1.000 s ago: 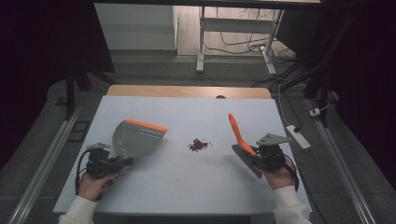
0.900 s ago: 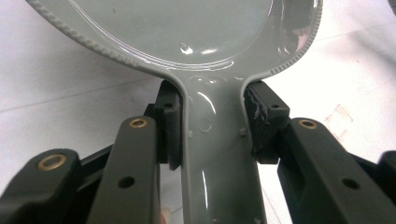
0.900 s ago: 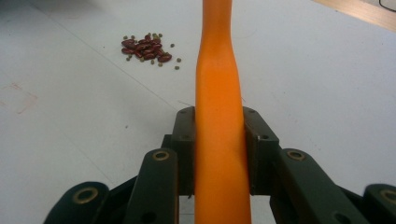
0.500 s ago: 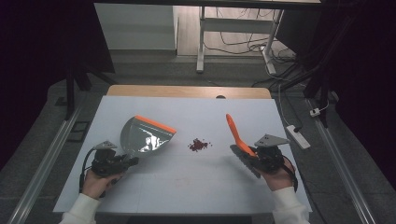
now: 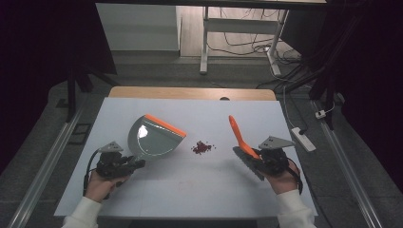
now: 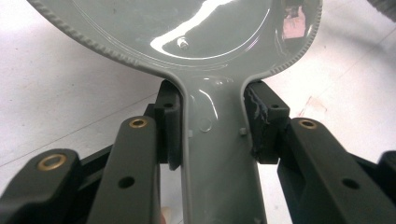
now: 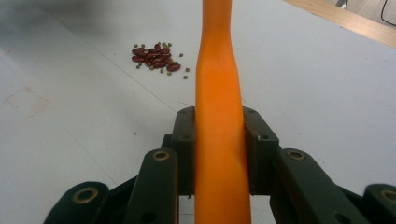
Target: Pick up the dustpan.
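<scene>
High view: the beans [image 5: 202, 147] lie on the table [image 5: 190, 190] between the tools, just beside the orange lip of the dustpan [image 5: 154, 137] clamped in the left gripper [image 5: 135, 163], while the right gripper [image 5: 252, 159], clamped on the brush [image 5: 237, 135], sits farther off.

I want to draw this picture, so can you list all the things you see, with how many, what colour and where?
dustpan: one, grey with an orange edge, left of the middle, handle clamped in the left gripper
brush: one, orange handle with dark bristles, on the right, handle clamped in the right gripper
beans: one small pile, dark red with a few green ones, middle of the table
table: one, white top with a wooden far edge
power strip: one, white, floor at the right
left gripper: one, black
right gripper: one, black
</scene>
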The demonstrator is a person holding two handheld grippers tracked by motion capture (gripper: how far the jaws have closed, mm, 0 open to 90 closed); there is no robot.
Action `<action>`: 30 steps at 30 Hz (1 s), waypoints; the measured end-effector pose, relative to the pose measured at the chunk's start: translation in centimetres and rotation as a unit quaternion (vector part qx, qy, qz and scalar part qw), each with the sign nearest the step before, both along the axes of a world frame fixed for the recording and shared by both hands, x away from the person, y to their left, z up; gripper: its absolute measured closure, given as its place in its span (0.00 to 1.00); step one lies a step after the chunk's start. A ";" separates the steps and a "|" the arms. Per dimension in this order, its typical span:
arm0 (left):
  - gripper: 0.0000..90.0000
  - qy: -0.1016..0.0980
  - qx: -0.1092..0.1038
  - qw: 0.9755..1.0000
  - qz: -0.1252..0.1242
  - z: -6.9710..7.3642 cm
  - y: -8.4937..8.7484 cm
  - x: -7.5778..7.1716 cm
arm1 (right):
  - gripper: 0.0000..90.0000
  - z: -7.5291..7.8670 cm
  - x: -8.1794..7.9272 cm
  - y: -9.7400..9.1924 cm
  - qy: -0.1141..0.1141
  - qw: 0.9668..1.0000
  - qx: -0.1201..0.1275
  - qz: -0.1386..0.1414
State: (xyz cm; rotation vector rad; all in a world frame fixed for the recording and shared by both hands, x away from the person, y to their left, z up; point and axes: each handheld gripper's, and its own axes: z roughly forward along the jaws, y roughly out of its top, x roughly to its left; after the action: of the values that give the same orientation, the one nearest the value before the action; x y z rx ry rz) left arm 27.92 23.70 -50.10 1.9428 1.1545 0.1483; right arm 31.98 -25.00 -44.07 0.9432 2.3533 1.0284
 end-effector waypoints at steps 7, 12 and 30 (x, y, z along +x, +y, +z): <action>0.68 0.001 0.002 1.000 -0.018 -0.1 -0.3 0.8 | 0.78 -0.1 0.3 0.4 0.001 1.000 -0.002 0.007; 0.68 -0.004 0.000 0.999 -0.035 0.4 -1.0 2.1 | 0.78 0.1 0.5 0.7 0.000 1.000 0.002 0.007; 0.68 0.007 0.042 0.990 -0.132 0.9 -2.8 1.9 | 0.78 0.2 3.7 3.0 -0.001 1.000 0.007 0.016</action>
State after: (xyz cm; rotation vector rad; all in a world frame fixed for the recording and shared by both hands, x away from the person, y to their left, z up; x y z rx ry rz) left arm 29.86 20.90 -49.19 2.1535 0.9008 0.0432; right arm 35.70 -21.97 -43.90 0.9114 2.3713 1.0579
